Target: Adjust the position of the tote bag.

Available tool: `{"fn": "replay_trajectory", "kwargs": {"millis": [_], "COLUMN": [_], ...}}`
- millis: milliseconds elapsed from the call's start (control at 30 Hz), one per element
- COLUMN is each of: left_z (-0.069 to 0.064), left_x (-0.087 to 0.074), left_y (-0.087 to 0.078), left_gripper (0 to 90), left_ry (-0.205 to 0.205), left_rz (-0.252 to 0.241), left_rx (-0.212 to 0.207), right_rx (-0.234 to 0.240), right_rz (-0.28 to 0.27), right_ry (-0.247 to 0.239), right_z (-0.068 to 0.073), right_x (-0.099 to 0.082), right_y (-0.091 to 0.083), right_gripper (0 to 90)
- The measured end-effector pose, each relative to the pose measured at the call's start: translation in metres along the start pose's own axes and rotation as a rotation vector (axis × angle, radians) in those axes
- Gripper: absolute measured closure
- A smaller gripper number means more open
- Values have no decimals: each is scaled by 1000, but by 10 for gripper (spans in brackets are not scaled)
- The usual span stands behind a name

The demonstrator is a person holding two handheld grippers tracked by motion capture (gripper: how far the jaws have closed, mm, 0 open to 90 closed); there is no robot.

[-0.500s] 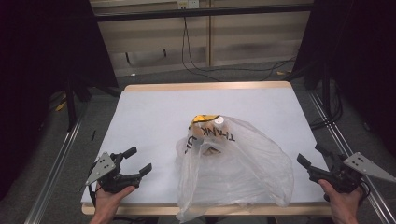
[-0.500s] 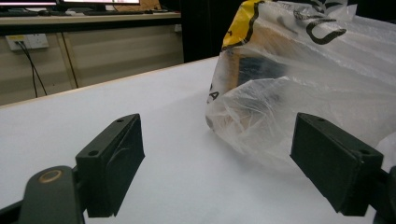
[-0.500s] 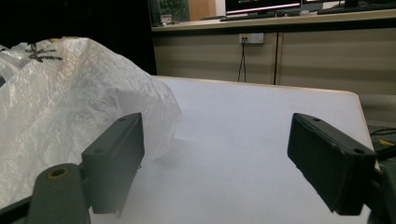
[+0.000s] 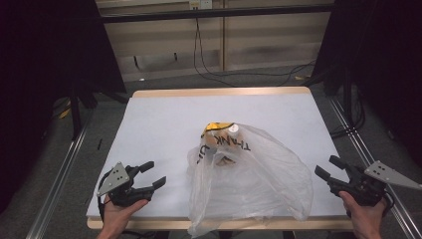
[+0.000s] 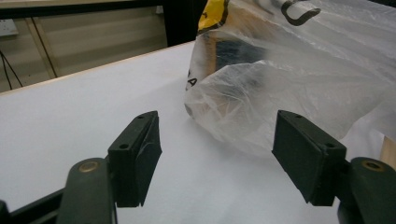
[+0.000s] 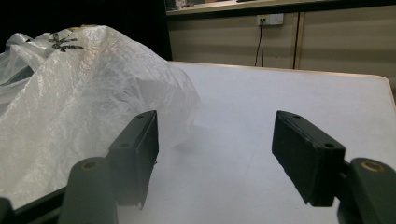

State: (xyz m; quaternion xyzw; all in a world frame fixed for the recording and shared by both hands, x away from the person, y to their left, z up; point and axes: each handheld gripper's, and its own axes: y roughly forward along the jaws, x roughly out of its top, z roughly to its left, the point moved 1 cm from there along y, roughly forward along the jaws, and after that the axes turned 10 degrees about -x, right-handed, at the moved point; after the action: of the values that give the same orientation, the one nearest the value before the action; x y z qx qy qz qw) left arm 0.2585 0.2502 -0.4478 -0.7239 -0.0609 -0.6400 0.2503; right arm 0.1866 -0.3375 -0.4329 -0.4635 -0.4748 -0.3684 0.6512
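- Plastic bag: thin, translucent, printed in black, lying crumpled on the near half of the white table, midway between the two hands; its lower hem hangs slightly over the near table edge
- Contents: a box with a yellow top and a pale round object show at the far end of the bag, where its mouth appears to lie; what else is inside cannot be told
- Left gripper: held at the near left corner of the table, jaws apart and empty, pointed toward the bag and well short of it; in the left gripper view the film lies beyond the pads, not between them
- Right gripper: held at the near right edge, jaws apart and empty; in the right gripper view the bag's bulge sits just past the left pad, untouched
- Step in hand, as judged: approach, before any grasp; both tools flank the bag with nothing gripped
- Next move, as judged: each gripper closes in on a fold or handle of the film; thin, slack plastic calls for a pinch on a gathered ridge, low to the surface
- Room: the far half of the table is bare and gives space to spread or slide the bag; the near edge is close, so a pull toward the person risks dragging the bag off
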Motion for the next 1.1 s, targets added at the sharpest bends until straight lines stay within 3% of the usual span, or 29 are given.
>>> {"fn": "replay_trajectory", "kwargs": {"millis": [200, 233, 333, 467, 633, 733, 1100], "left_z": [-6, -8, -11, -16, -32, -44, -70], "left_x": [4, 5, 7, 8, 15, 18, 27], "left_y": [3, 4, 4, 6, 5, 8, 12], "left_gripper": [379, 379, 429, 483, 517, 530, 505], "left_ry": [3, -15, -25, -35, 9, 23, 46], "left_rz": [17, 8, 44, 43, 43, 43, 29], "left_rx": [-43, -53, -81, -119, -161, -197, -263], "right_rx": [28, 34, 48, 72, 119, 171, 195], "right_rz": [18, 11, 13, 19, 34, 58, 95], "right_ry": [-34, -37, -52, -58, -82, -96, -112], "right_z": [6, 7, 9, 13, 25, 38, 52], "right_x": [2, 2, 3, 5, 8, 10, 8], "right_y": [-1, -1, -5, -10, -11, -12, -21], "right_gripper": [389, 398, 465, 515, 610, 654, 666]}}
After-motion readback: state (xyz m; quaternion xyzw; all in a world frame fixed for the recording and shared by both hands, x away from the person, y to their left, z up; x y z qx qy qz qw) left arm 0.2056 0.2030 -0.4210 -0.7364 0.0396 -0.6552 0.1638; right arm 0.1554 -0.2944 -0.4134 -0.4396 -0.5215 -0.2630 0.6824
